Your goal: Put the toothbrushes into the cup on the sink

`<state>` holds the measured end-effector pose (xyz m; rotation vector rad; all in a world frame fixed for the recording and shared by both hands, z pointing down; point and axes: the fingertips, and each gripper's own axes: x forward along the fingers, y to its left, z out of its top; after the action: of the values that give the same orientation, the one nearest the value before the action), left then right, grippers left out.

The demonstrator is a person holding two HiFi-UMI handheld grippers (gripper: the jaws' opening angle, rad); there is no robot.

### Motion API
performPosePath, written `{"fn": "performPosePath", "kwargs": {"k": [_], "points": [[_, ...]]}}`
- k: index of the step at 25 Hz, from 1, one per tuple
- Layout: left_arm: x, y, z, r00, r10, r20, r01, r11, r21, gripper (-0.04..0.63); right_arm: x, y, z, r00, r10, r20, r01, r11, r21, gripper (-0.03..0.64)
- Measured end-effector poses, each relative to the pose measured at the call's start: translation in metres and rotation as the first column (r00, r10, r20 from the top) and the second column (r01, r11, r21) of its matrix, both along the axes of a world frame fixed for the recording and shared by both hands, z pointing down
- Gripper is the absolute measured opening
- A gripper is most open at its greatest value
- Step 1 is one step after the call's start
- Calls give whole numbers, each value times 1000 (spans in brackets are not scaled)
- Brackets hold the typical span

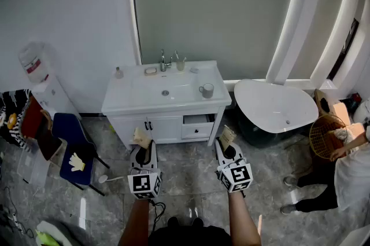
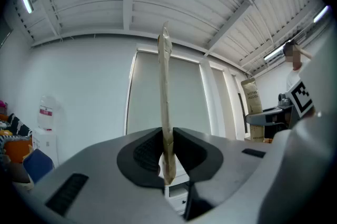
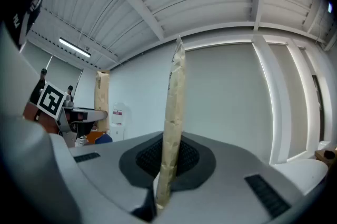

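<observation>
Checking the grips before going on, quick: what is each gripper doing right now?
Left gripper: closed on a paper-wrapped toothbrush.
Right gripper: closed on a second paper-wrapped toothbrush.

Left gripper [image 1: 142,145], right gripper [image 1: 226,146] — both clamped

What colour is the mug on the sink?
Grey; the mug shows best in the head view.

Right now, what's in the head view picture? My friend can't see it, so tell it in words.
From above, a person's left tongs grip a tan paper packet and the right tongs grip a second packet, before a white sink cabinet. A grey cup stands on its right side; a white bathtub sits farther right.
</observation>
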<state>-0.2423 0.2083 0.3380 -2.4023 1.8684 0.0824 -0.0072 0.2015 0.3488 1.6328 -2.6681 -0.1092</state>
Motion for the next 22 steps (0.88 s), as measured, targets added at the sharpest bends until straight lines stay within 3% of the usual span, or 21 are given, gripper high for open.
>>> {"fn": "performPosePath", "kwargs": {"k": [13, 22], "points": [[0, 2, 2, 1000, 1, 4, -1, 1000, 5, 71, -1, -1, -1, 999, -7, 39, 7, 1000, 5, 28], [-19, -7, -3, 1000, 1, 1, -1, 1000, 9, 71, -24, -9, -4, 999, -17, 38, 17, 1000, 7, 28]]}}
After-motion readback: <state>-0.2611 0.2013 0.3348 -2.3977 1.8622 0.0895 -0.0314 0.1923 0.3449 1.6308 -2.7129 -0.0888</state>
